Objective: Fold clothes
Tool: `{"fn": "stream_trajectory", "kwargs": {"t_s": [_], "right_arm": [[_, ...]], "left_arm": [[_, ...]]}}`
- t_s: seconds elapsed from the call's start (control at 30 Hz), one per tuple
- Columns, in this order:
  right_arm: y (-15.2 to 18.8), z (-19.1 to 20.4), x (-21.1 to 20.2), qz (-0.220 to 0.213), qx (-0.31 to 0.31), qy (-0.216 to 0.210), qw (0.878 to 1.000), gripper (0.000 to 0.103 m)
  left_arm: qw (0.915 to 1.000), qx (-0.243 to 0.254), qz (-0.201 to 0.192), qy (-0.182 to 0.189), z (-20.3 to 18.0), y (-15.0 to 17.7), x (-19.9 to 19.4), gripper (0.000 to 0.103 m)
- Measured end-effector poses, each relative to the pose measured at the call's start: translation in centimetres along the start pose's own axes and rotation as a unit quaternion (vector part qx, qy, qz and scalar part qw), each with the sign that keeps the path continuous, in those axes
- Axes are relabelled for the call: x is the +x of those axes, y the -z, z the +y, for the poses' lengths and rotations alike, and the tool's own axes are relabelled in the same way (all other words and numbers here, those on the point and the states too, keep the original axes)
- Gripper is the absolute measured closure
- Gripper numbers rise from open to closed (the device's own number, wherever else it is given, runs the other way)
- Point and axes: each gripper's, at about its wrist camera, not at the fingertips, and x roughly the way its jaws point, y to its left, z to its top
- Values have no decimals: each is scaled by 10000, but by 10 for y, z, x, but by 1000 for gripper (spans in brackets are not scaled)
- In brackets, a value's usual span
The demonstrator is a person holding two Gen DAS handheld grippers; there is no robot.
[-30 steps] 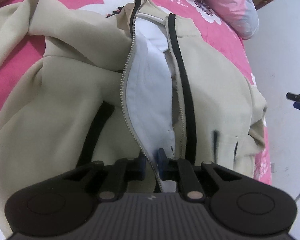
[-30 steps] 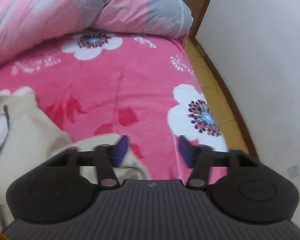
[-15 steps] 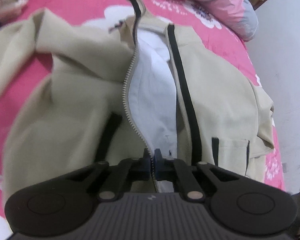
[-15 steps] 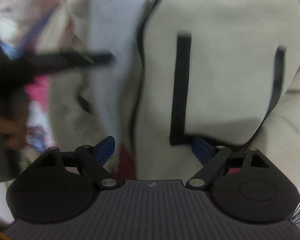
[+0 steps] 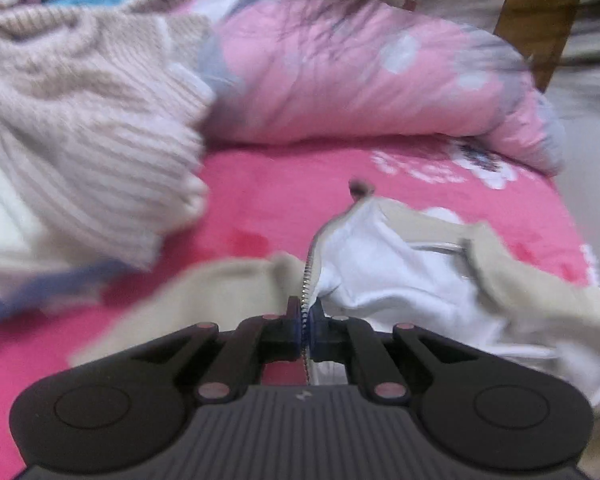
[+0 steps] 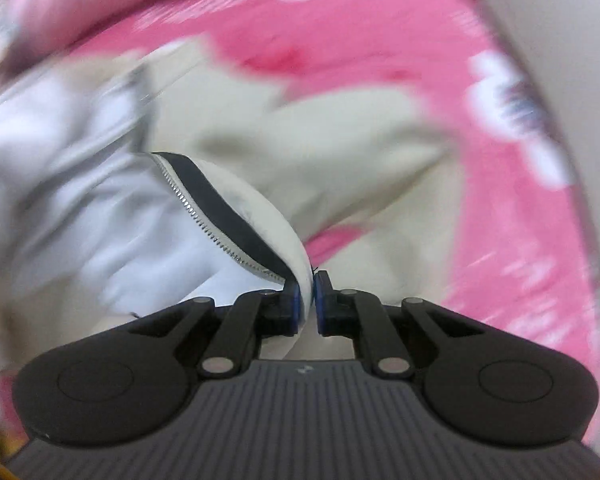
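Observation:
A beige zip-up jacket (image 5: 220, 292) with white lining (image 5: 380, 280) lies rumpled on the pink bed sheet (image 5: 268, 200). My left gripper (image 5: 308, 326) is shut on its left front edge, and the metal zipper teeth (image 5: 307, 276) run up from between the pads. In the right wrist view the jacket (image 6: 340, 140) is blurred. My right gripper (image 6: 307, 300) is closing on the other front edge, the one with the black trim (image 6: 228, 216) and zipper (image 6: 196, 216). A fold of that edge is pinched between its pads.
A ribbed beige-and-white knitted sweater (image 5: 80, 120) is heaped at the left. A pink and grey quilt (image 5: 360, 80) lies across the far end of the bed. A wooden frame (image 5: 540, 12) and a pale wall (image 6: 560, 20) stand to the right.
The left gripper has risen with the zipper edge and now looks up the bed. The right gripper swung from the bare sheet over the jacket, opened wide, then closed on the black-trimmed edge.

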Motion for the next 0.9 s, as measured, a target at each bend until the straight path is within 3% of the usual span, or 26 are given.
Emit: {"fn": "stream_trajectory", "kwargs": {"t_s": [0.03, 0.07, 0.13, 0.2, 0.27, 0.37, 0.43, 0.47, 0.6, 0.67, 0.77, 0.83, 0.9], "right_arm": [[-6, -12, 3, -83, 86, 193, 9997, 91], [-11, -24, 9, -100, 187, 359, 9991, 84], [-15, -40, 22, 78, 583, 580, 9966, 57], [-15, -58, 22, 141, 1055, 571, 9927, 48], [-7, -69, 12, 3, 1577, 483, 9863, 41], [4, -69, -9, -481, 2189, 357, 9739, 36], [13, -63, -17, -546, 2309, -25, 9714, 35], [21, -58, -17, -371, 2426, -315, 9689, 35], [55, -39, -13, 345, 2899, -1474, 9450, 34], [91, -30, -3, 832, 3694, -2072, 9020, 33], [148, -13, 15, 1450, 4886, -2765, 8147, 32], [171, -2, 27, 1691, 5407, -2955, 7692, 32], [179, -2, 36, 1488, 5761, -2889, 7500, 31]], "left_arm": [[9998, 0, 184, -70, 10, 1, 8, 95], [9990, -49, 418, -126, 20, 3, 18, 84], [9964, -345, 749, -196, 42, 9, 29, 69], [9951, -569, 800, -136, 55, 16, 23, 60], [9937, -760, 815, -81, 63, 23, 14, 43], [9924, -778, 939, 159, 60, 42, -4, 39], [9888, -724, 1207, 507, 54, 58, -13, 34], [9853, -750, 1382, 668, 50, 68, -15, 33], [9620, -1163, 2183, 1160, 34, 114, -12, 33], [9509, -1557, 2406, 1169, 28, 133, -4, 33], [9417, -1963, 2529, 1035, 17, 154, 9, 35], [9496, -1713, 2490, 835, 1, 159, 19, 36], [9599, -1358, 2371, 629, -14, 159, 27, 36]]}}
